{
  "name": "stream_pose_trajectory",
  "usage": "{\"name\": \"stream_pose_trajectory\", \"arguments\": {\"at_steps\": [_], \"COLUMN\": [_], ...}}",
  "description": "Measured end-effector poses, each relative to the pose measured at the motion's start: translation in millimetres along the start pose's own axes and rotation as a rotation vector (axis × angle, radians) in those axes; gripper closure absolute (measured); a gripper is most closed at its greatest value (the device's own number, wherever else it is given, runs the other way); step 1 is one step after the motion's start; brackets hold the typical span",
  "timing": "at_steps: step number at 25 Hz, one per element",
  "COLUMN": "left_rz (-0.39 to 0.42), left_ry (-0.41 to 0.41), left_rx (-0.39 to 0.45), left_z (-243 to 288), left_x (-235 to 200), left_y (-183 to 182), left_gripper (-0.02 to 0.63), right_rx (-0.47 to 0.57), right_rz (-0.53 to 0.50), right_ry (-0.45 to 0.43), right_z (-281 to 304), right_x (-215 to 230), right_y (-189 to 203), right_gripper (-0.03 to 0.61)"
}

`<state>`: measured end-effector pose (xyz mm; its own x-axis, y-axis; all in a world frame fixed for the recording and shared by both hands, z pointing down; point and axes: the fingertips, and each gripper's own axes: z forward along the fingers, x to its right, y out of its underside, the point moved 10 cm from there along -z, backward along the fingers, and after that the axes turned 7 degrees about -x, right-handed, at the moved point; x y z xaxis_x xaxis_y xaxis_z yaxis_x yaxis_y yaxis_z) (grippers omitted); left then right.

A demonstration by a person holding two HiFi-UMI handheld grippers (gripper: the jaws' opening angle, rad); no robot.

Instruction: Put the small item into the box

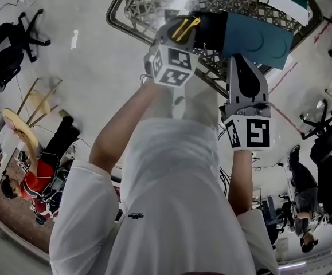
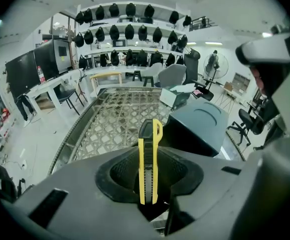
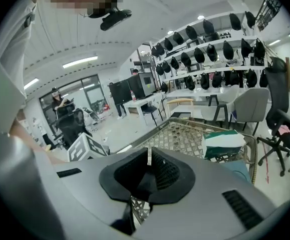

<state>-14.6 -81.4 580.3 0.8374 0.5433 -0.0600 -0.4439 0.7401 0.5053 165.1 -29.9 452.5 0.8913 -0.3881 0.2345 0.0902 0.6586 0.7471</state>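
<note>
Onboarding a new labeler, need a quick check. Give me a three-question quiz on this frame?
1. True or false: the utility knife lies inside the teal box.
2. The right gripper holds: A) the knife B) nothing, jaws together C) the green-white carton.
3. Which gripper clamps the knife?
Key: 1 false; 2 B; 3 left gripper.

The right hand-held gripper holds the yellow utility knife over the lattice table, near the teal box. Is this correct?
No. The left hand-held gripper holds the yellow utility knife over the lattice table, near the teal box, as the left gripper view shows; the right hand-held gripper is shut, empty.
</note>
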Motion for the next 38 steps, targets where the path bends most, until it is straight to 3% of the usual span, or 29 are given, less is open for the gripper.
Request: {"name": "stream_pose_trajectory", "arguments": {"at_steps": [22, 38], "left_rz": [0.208, 0.217], "left_ry": [0.108, 0.05], "left_rx": [-0.16, -0.188], "left_z": [54, 52], "left_x": [8, 5], "left_y": [-3, 1], "left_gripper": [0.502, 0.5], "right_rx": [-0.018, -0.012], "right_rz": [0.03, 0.033], "right_ry": [0.025, 0.024], "right_z": [8, 5], "right_x": [0, -6], "right_y": [8, 10], "right_gripper": [0.572, 0.572]}}
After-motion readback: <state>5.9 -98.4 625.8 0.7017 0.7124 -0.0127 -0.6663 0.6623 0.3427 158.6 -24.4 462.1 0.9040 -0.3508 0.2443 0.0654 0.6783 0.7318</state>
